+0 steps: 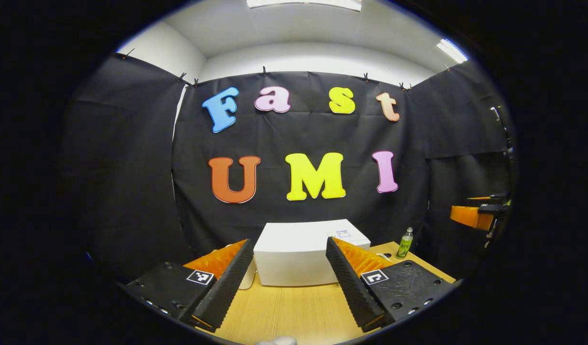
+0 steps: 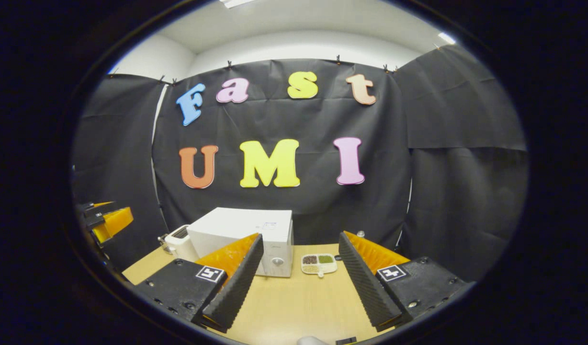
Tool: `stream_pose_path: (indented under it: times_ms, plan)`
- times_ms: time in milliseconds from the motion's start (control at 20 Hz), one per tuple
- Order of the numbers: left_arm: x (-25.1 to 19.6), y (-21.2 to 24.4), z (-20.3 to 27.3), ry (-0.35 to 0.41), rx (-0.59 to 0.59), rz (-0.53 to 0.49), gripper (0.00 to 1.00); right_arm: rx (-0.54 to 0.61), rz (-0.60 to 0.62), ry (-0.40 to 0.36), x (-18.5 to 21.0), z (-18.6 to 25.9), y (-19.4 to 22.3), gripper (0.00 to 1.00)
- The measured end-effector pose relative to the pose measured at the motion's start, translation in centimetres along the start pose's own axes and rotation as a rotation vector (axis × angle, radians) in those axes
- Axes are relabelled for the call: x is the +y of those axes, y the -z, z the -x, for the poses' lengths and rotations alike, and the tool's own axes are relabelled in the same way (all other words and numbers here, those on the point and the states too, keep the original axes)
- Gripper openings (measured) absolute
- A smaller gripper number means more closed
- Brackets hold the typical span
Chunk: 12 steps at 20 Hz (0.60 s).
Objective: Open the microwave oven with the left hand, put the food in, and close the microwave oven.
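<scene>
**Both grippers wait short of the closed microwave**

The microwave [image 2: 246, 239] sits shut on the tabletop [image 2: 294, 302], with the food tray [image 2: 319, 264] just beside it for loading. Left gripper [image 1: 289, 282] and right gripper [image 2: 301, 287] hover, jaws released and empty.

The lower left corner of the microwave oven [image 1: 294, 256] is covered by the left gripper [image 1: 289, 282] in the left gripper view, and its lower right corner by the other finger. Beside the microwave oven, a small white appliance [image 2: 180, 242] is partly hidden behind the oven's side; what it is cannot be told. The food tray [image 2: 318, 263], just right of the microwave oven, is too small for its contents to be made out. The right gripper [image 1: 476, 215], well right of the microwave oven, is cut off by the edge. The bottle [image 1: 405, 243] label is too small to be made out.
</scene>
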<state>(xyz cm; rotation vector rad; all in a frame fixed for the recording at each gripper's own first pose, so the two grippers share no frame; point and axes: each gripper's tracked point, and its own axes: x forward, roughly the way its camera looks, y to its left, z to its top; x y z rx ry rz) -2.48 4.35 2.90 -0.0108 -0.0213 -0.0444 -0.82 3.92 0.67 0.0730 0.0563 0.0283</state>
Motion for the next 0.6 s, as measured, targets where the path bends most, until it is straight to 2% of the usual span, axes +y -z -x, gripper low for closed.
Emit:
stream_pose_path:
  times_ms: [50,250,300,350,400,450,500,550,600]
  plan:
    - [-0.1,-0.2,-0.1,0.001,-0.002,-0.002,0.95,0.000,-0.006,0.003,-0.2,0.0,0.0,0.92]
    - [-0.8,-0.6,-0.5,0.004,-0.010,-0.010,0.95,-0.008,-0.010,0.007,-1.1,-0.1,-0.7,0.92]
    - [-1.0,-0.7,-0.5,0.007,-0.011,-0.007,0.95,-0.010,-0.012,0.006,-1.1,-0.2,-0.9,1.00]
    - [-1.3,-0.9,-0.6,0.012,-0.016,-0.005,0.95,-0.011,-0.012,0.009,-1.4,-0.3,-1.0,0.92]
    - [-1.6,-1.0,-0.7,0.020,-0.020,-0.004,0.95,-0.013,-0.012,0.010,-1.6,-0.3,-1.2,1.00]
    - [-2.0,-1.0,-0.9,0.027,-0.021,-0.005,0.95,-0.011,-0.011,0.009,-1.7,-0.4,-1.1,1.00]
    - [-2.0,-1.0,-1.0,0.027,-0.021,-0.005,0.95,-0.010,-0.010,0.007,-1.7,-0.5,-1.2,0.92]
    - [-2.1,-1.2,-1.1,0.028,-0.024,-0.003,0.95,-0.010,-0.006,0.007,-1.8,-0.6,-1.3,0.92]
    - [-2.2,-1.6,-1.3,0.027,-0.034,0.002,0.86,-0.014,0.003,0.009,-2.0,-0.6,-1.5,0.92]
